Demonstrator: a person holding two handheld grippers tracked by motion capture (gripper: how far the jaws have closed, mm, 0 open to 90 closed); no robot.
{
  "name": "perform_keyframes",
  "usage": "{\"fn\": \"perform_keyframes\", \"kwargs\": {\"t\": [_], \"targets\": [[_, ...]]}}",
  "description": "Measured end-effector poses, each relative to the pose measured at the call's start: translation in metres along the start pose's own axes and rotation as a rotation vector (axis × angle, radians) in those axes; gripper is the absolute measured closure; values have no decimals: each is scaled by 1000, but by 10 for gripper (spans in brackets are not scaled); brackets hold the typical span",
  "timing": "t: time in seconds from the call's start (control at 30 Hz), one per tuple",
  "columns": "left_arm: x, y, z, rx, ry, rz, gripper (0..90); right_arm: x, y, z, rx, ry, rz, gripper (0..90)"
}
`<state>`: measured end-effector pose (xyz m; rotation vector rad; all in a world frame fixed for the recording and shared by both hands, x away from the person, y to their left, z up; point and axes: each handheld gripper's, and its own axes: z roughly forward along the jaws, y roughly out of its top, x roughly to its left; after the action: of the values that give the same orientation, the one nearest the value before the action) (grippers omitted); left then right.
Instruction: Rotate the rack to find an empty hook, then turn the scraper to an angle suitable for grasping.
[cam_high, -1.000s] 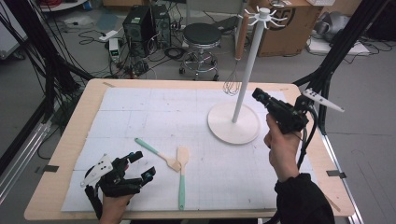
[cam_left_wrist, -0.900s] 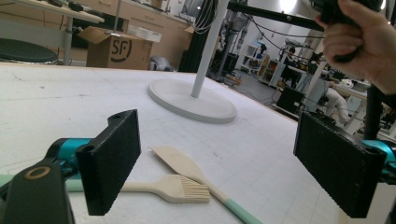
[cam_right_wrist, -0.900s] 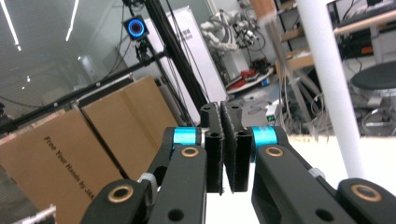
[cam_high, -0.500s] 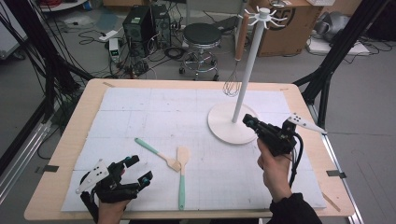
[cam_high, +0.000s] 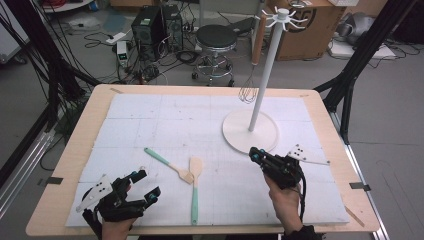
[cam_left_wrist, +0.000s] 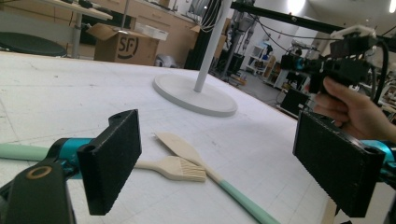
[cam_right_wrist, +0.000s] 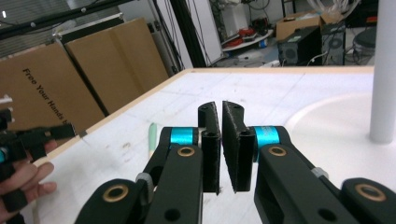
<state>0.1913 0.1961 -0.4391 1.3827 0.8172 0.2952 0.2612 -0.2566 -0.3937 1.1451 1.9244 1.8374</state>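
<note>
Spatula (cam_high: 194, 187) and brush (cam_high: 167, 165): both lie flat on the white mat (cam_high: 150, 120) of the counter (cam_high: 70, 165), at its near middle, mint handles outward, wooden heads meeting. In my left gripper view the brush (cam_left_wrist: 175, 168) bristles rest just beside the spatula (cam_left_wrist: 187, 151) blade; whether they touch, I cannot tell.

My left gripper (cam_high: 142, 184) sits low at the near left corner, its fingers (cam_left_wrist: 112, 161) standing wide apart with nothing between them, pointed toward the two utensils, near but not touching.

My right gripper (cam_high: 256, 155) hangs near the right of the counter, just beside the round base of the white stand (cam_high: 250, 131). Its fingers (cam_right_wrist: 211, 144) are together, a thin slit between the pads, holding nothing.

A whisk (cam_high: 247, 92) hangs from the stand's top hooks, well apart from both grippers.
</note>
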Motion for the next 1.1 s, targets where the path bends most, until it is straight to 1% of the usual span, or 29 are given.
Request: {"fn": "perform_keyframes", "kwargs": {"t": [0.1,0.27,0.3,0.37,0.43,0.53,0.57,0.6,0.63,0.67,0.7,0.73,0.8,0.87,0.93,1.03,1.1], "targets": [[0,-1,-2,5,8,-6,159,-2,-8,-1,37,-7,-3,849],[0,-2,-8,1,13,-17,159,-7,-16,-4,64,-20,-7,850],[0,-2,-9,-1,17,-18,159,-7,-18,-4,70,-19,2,849],[-1,-1,-9,-5,14,-21,159,-6,-21,-1,83,-9,6,848],[0,-1,-9,1,14,-17,159,-3,-22,3,97,6,12,817],[-1,-2,-8,-1,12,-24,159,5,-22,12,117,27,-1,793],[0,-1,-8,0,11,-20,159,7,-22,15,121,32,-2,755],[0,-1,-9,2,10,-19,159,9,-22,18,129,42,6,721],[0,-1,-9,2,9,-18,159,10,-23,22,139,53,9,713],[0,-1,-9,-2,9,-20,159,12,-23,26,153,59,13,683],[-1,-1,-9,-5,7,-23,158,14,-24,31,166,65,27,630],[-1,-1,-10,-2,4,-23,158,14,-25,35,182,74,41,553],[-1,-1,-10,-1,1,-25,158,17,-27,42,214,85,58,524],[0,-1,-10,0,-1,-24,158,19,-29,49,239,97,72,447],[0,-1,-11,2,-2,-24,158,20,-31,55,268,123,91,446],[0,-2,-11,1,0,-25,159,22,-32,66,311,170,144,419],[0,-2,-11,0,0,-26,159,24,-31,70,329,192,148,406]]}}
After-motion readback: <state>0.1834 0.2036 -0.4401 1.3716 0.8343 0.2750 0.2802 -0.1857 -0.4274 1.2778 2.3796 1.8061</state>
